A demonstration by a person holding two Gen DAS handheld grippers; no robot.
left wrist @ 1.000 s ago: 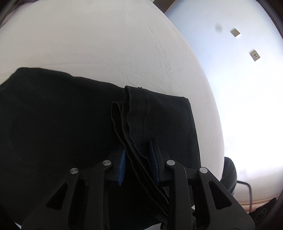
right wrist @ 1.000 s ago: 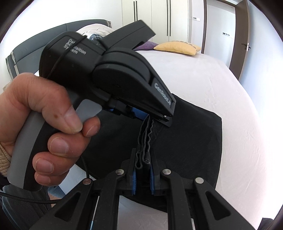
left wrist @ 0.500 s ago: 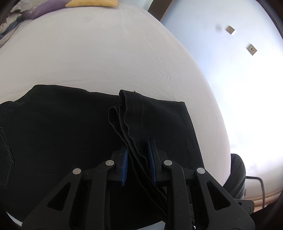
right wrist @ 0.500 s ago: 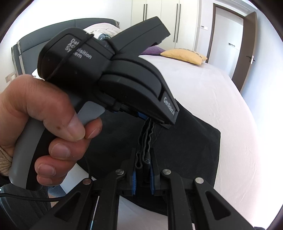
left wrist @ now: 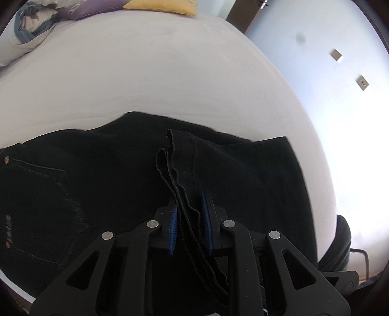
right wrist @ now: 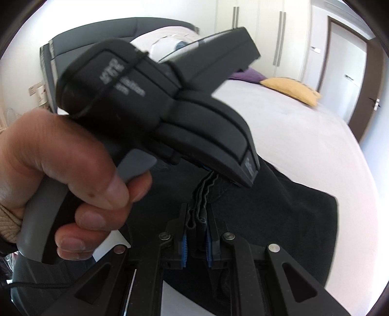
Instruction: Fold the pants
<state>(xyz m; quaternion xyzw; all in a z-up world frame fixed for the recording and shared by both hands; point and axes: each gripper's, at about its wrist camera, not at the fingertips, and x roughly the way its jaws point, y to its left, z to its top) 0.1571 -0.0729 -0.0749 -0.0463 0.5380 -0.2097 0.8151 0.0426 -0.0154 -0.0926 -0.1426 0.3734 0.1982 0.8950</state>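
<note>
The black pants (left wrist: 80, 184) lie on the white bed, folded over on themselves; a back pocket shows at the left. My left gripper (left wrist: 190, 209) is shut on the bunched hem edges (left wrist: 175, 158), held above the lower layer. In the right wrist view my right gripper (right wrist: 197, 226) is shut on the same stack of hem edges (right wrist: 205, 192). The left gripper's body (right wrist: 170, 114), held in a hand, fills that view just ahead and hides part of the pants (right wrist: 291, 218).
The white bed sheet (left wrist: 145, 80) stretches ahead, with a yellow cushion (right wrist: 289, 90) and purple pillow (left wrist: 82, 9) at its head. The bed edge and pale floor (left wrist: 340, 121) lie to the right. A wardrobe and door (right wrist: 345, 60) stand beyond.
Both grippers have carried the hem forward over the pants, toward the waist end; the back pocket and the pillows have come into the left view. Both grips are unchanged.
</note>
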